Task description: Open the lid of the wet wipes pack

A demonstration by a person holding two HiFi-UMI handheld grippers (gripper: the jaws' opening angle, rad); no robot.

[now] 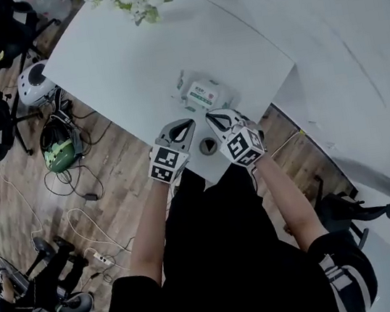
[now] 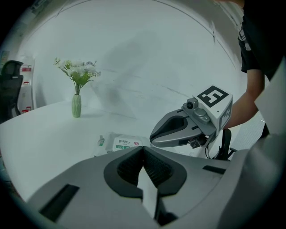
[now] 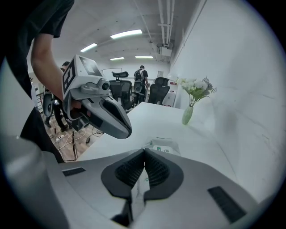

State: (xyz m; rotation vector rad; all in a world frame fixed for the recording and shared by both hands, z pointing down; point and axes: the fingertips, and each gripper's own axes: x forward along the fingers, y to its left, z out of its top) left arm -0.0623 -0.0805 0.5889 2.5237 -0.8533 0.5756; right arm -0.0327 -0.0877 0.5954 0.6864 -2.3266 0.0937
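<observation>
Left gripper (image 2: pixel 143 151): jaws pressed together, nothing between. Right gripper (image 3: pixel 144 153): likewise closed, empty. Tips side by side, just short of wet wipes pack (image 1: pixel 202 96), not touching it. Pack flat on white table (image 1: pixel 107 63), lid lying flat. Beyond pack, green vase (image 2: pixel 76 105) of white flowers; only the blooms in head view. Office chairs (image 3: pixel 120 91) far behind pack, right gripper view only. Cables (image 1: pixel 75 185) on floor left of pack, head view only. Pack label white and green with a red mark; print too small to read.
</observation>
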